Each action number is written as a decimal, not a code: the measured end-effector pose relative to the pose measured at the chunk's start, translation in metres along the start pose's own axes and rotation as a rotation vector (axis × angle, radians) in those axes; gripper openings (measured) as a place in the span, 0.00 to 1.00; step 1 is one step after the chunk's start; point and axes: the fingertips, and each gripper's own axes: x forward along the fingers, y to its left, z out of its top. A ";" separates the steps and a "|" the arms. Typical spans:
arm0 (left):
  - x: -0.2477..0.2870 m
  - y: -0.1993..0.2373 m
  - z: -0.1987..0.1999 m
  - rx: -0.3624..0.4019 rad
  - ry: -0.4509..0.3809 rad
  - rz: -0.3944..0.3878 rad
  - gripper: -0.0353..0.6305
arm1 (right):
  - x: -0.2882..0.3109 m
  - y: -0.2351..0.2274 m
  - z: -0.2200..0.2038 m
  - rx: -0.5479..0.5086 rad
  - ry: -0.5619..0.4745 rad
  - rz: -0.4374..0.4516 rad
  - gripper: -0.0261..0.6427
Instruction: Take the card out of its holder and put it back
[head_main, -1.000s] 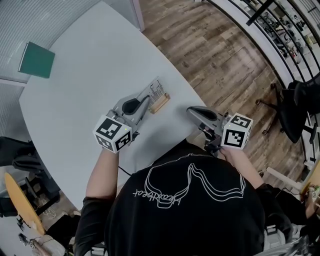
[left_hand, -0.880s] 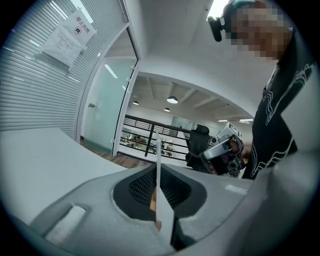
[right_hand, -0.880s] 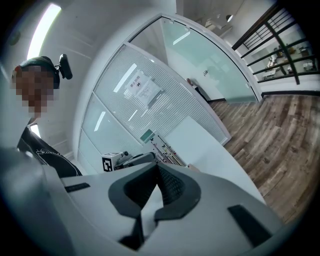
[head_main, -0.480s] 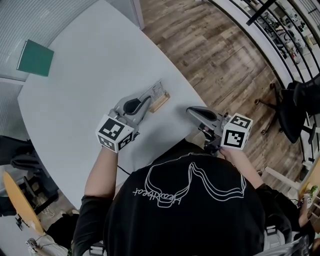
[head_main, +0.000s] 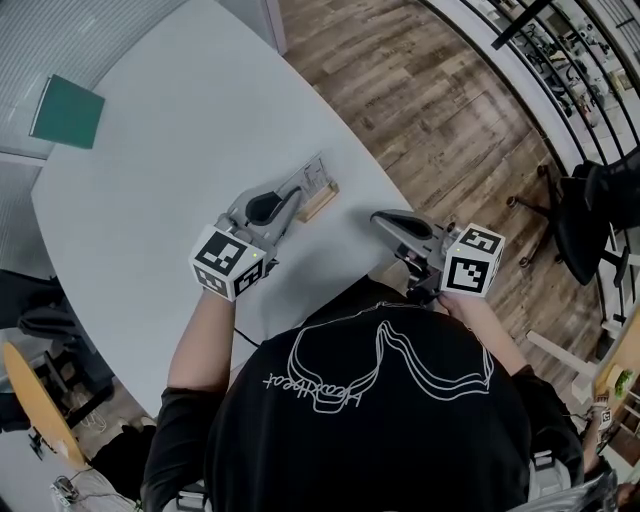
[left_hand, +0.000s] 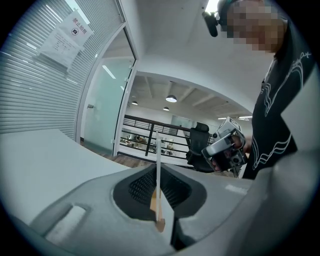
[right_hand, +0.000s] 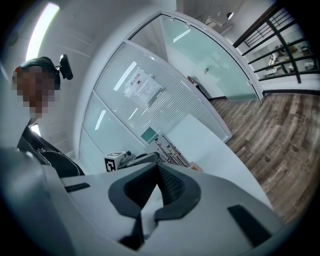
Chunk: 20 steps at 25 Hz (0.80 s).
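Over the last second almost nothing has shifted. My left claw (head_main: 298, 192) has stayed clamped on the card (head_main: 315, 180), nudging only slightly, and the card stands in the same spot on the white table (head_main: 180, 150). I take it the task is paused at the slot rather than moving. I cannot tell from these views whether I am about to lift the card or have only just seated it again.

In the left gripper view the card runs edge-on straight up between the jaws, which are pinched flat against both its faces. Its top edge pokes above the pads. A sliver of the wooden holder (head_main: 321, 205) shows at the card's foot, so I judge the lower edge is still in the slot, or touching it. The holder sits just past the claw's tips, near the table's edge.

My right claw (head_main: 384, 222) hangs off to the side, apart from the holder, with its jaws pressed together on nothing. It points across toward the card. A green book (head_main: 67, 112) lies well away at the far corner.
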 end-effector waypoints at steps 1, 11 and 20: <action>0.000 0.000 0.000 -0.001 -0.001 0.002 0.09 | 0.000 0.000 0.000 0.000 0.000 0.001 0.05; 0.001 -0.002 -0.005 -0.031 -0.001 0.014 0.09 | 0.000 -0.001 -0.002 0.008 0.003 0.002 0.05; 0.005 -0.003 -0.014 -0.035 0.025 0.014 0.09 | 0.000 -0.001 -0.005 0.014 0.005 0.000 0.05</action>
